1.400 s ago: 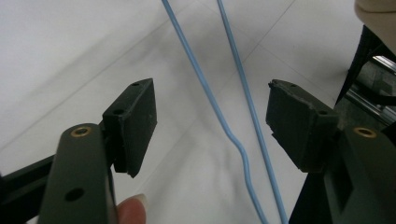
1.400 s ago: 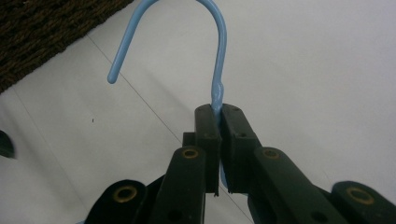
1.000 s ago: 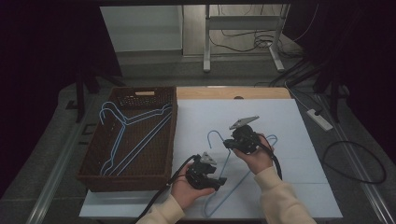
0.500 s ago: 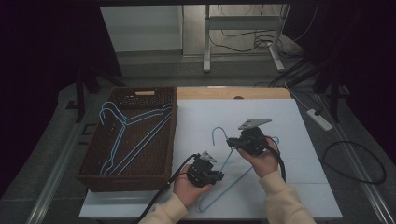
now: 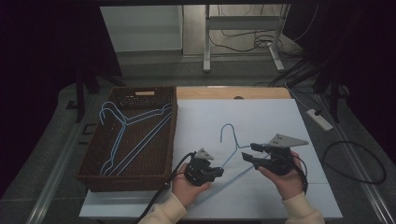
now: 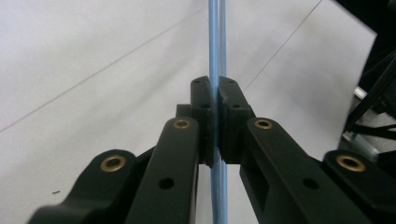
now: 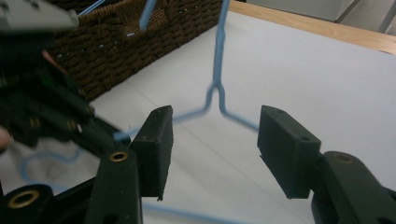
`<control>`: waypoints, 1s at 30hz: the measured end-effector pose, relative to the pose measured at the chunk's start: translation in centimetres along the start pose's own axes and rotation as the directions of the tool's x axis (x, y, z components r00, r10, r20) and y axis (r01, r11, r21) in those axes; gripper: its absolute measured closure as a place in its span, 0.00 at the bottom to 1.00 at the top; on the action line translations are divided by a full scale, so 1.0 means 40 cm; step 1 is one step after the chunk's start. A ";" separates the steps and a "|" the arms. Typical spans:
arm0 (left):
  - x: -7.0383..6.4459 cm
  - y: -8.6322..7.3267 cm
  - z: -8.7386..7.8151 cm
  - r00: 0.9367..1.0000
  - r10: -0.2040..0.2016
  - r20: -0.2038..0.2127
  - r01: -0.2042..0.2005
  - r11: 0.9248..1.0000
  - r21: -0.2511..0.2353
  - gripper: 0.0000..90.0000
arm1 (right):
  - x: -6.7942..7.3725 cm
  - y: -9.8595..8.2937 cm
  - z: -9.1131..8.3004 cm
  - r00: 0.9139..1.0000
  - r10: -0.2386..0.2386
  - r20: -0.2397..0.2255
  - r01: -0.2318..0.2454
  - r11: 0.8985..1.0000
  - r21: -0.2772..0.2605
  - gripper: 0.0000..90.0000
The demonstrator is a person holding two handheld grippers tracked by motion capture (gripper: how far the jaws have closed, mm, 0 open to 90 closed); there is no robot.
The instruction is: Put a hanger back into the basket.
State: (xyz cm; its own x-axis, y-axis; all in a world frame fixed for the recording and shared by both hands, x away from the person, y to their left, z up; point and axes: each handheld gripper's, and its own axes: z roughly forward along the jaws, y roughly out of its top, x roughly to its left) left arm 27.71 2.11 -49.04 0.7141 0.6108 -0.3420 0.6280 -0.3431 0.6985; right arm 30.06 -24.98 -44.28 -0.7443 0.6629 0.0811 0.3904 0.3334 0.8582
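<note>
The left gripper [image 5: 204, 169] has its fingers [image 6: 201, 112] clamped tight on the wire of a blue hanger [image 5: 232, 142], which lies on the white surface [image 5: 261, 116]. The right gripper [image 5: 256, 155] hovers by the hanger's neck, its fingers [image 7: 156, 140] spread wide and holding nothing. Just beside, a wicker basket [image 5: 93, 163] holds more blue hangers [image 5: 126, 135]; nothing lies between.

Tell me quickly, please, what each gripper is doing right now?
Left gripper: shut on the blue hanger, clamping its wire.
Right gripper: open, jaws on either side of the hanger's neck, holding nothing.
</note>
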 end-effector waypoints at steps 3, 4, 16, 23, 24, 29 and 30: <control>-0.009 0.007 -0.020 1.000 0.009 0.001 -0.009 1.000 -0.026 0.96 | -0.006 -0.030 -0.021 1.000 0.002 0.000 -0.002 1.000 -0.016 0.49; -0.013 0.010 -0.029 1.000 0.006 0.004 -0.006 0.999 -0.040 0.96 | -0.007 -0.037 -0.027 1.000 0.003 -0.002 -0.003 1.000 -0.021 0.49; -0.023 0.039 -0.105 0.999 0.037 0.009 -0.036 0.994 -0.107 0.96 | -0.024 -0.076 -0.068 1.000 0.002 0.013 -0.001 0.997 -0.075 0.47; -0.019 0.050 -0.157 0.999 0.038 0.013 -0.036 0.988 -0.151 0.96 | -0.035 -0.086 -0.071 1.000 0.015 0.023 -0.014 0.997 -0.073 0.47; -0.019 0.051 -0.163 0.999 0.039 0.016 -0.036 0.987 -0.154 0.96 | -0.035 -0.086 -0.071 1.000 0.015 0.023 -0.014 0.997 -0.073 0.47; -0.016 0.054 -0.212 0.999 0.041 0.015 -0.037 0.982 -0.187 0.96 | -0.036 -0.089 -0.067 1.000 0.011 0.020 -0.010 0.998 -0.065 0.46; -0.015 0.056 -0.225 0.999 0.040 0.014 -0.036 0.979 -0.200 0.96 | -0.037 -0.090 -0.066 1.000 0.015 0.019 -0.014 0.998 -0.064 0.46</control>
State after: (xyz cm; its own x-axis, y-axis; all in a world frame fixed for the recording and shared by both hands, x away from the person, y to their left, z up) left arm 25.91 7.41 -41.61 0.7427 0.5868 -0.3227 0.5270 -0.2149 0.8222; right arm 28.30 -28.94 -46.14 -0.7281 0.6803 0.0845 0.3652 0.2807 0.8876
